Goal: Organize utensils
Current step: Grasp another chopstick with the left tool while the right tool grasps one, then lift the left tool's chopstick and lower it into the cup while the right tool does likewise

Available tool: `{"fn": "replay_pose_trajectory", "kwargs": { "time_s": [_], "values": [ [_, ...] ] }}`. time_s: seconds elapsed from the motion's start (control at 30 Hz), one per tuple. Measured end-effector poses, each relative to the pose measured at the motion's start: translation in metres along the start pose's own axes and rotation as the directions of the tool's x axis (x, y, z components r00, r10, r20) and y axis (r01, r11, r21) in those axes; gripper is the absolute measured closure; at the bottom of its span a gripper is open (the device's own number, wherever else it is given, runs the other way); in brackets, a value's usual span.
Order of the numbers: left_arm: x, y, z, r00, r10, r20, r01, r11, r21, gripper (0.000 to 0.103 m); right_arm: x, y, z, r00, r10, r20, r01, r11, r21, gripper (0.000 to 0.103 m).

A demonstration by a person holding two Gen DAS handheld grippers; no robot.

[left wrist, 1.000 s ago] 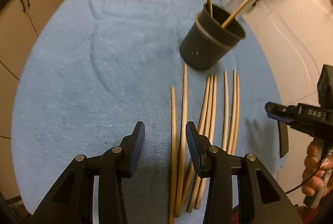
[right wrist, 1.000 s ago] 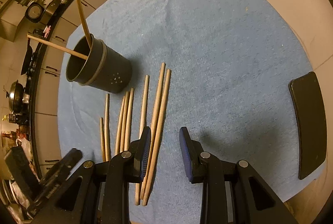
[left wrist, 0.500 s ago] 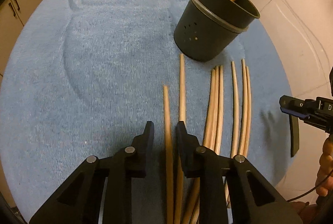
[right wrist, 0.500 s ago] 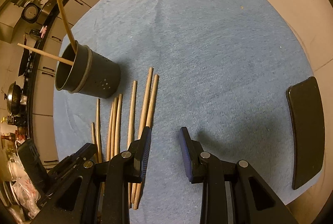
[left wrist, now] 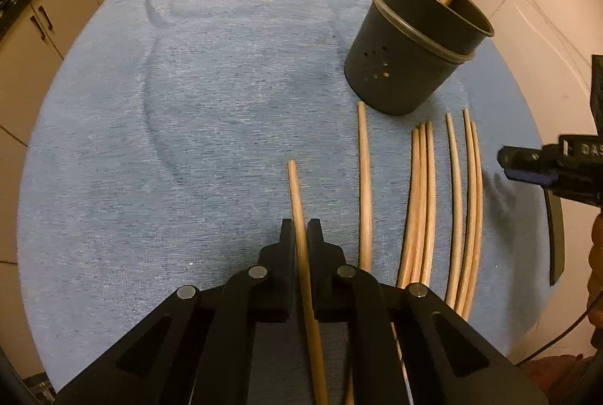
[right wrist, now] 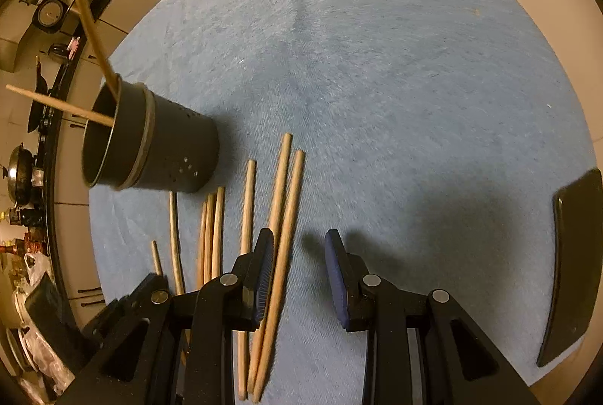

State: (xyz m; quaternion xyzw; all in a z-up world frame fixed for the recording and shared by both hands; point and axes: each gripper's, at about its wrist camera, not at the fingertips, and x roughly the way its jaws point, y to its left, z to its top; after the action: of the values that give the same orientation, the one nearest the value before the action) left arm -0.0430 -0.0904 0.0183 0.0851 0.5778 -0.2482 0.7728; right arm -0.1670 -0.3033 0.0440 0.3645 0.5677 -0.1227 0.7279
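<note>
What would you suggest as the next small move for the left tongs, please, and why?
Probably lift straight up. The left tongs are shut on one chopstick, which still lies along the cloth, and the holder with two sticks already in it stands ahead to the right.

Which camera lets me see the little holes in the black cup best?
The left wrist view. There the black cup stands sharp, holes facing the camera, two chopsticks inside. In the right wrist view the cup sits off to the left edge, stretched and a bit blurry, holes fainter.
</note>
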Motion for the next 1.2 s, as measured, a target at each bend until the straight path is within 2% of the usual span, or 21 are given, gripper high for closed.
{"fn": "replay_pose_trajectory", "kwargs": {
  "time_s": [0.1,0.2,0.37,0.5,0.57,0.7,0.8,0.87,0.93,1.0,1.2],
  "values": [
    [-0.001,0.002,0.0,1.0,0.0,-0.001,0.0,1.0,-0.001,0.095,0.009,0.004,0.007,1.0,-0.021,-0.003,0.021,1.0,0.0,0.075],
    [0.0,0.001,0.0,1.0,0.0,-0.001,0.0,1.0,0.001,0.095,0.017,0.007,0.011,0.998,-0.06,-0.015,0.06,0.998,-0.014,0.084],
    [0.001,0.003,0.001,1.0,-0.001,-0.001,0.001,1.0,0.003,0.095,0.029,0.014,0.014,0.996,-0.084,-0.038,0.083,0.996,-0.028,0.085],
    [0.001,0.001,0.001,1.0,0.007,-0.004,-0.007,1.0,0.007,0.095,0.031,0.023,0.016,0.99,-0.137,-0.031,0.134,0.989,-0.068,0.088],
    [0.002,-0.001,0.004,1.0,0.013,-0.004,-0.013,1.0,0.014,0.095,0.033,0.029,0.015,0.982,-0.187,-0.031,0.183,0.979,-0.095,0.095],
    [0.005,-0.009,0.01,0.999,0.037,0.01,-0.037,0.998,0.041,0.095,0.037,0.047,0.015,0.965,-0.262,-0.02,0.255,0.954,-0.158,0.096],
    [0.005,-0.012,0.011,0.999,0.033,0.025,-0.034,0.998,0.044,0.097,0.036,0.05,0.011,0.972,-0.235,-0.003,0.231,0.959,-0.161,0.097],
    [0.001,-0.009,0.01,0.999,0.014,0.04,-0.016,0.999,0.038,0.097,0.026,0.048,0.01,0.984,-0.175,0.026,0.176,0.975,-0.134,0.098],
    [-0.009,-0.005,0.009,0.998,-0.005,0.069,0.003,1.0,0.028,0.097,0.014,0.05,0.007,0.986,-0.15,0.066,0.158,0.978,-0.138,0.098],
    [-0.022,-0.002,0.011,0.994,-0.028,0.11,0.027,1.0,0.014,0.097,-0.003,0.051,0.005,0.991,-0.078,0.113,0.093,0.986,-0.139,0.098],
    [-0.066,0.002,0.021,0.971,-0.055,0.232,0.057,0.998,-0.002,0.098,-0.048,0.067,-0.011,0.966,0.025,0.257,0.029,0.978,-0.205,0.098]
  ]
}}
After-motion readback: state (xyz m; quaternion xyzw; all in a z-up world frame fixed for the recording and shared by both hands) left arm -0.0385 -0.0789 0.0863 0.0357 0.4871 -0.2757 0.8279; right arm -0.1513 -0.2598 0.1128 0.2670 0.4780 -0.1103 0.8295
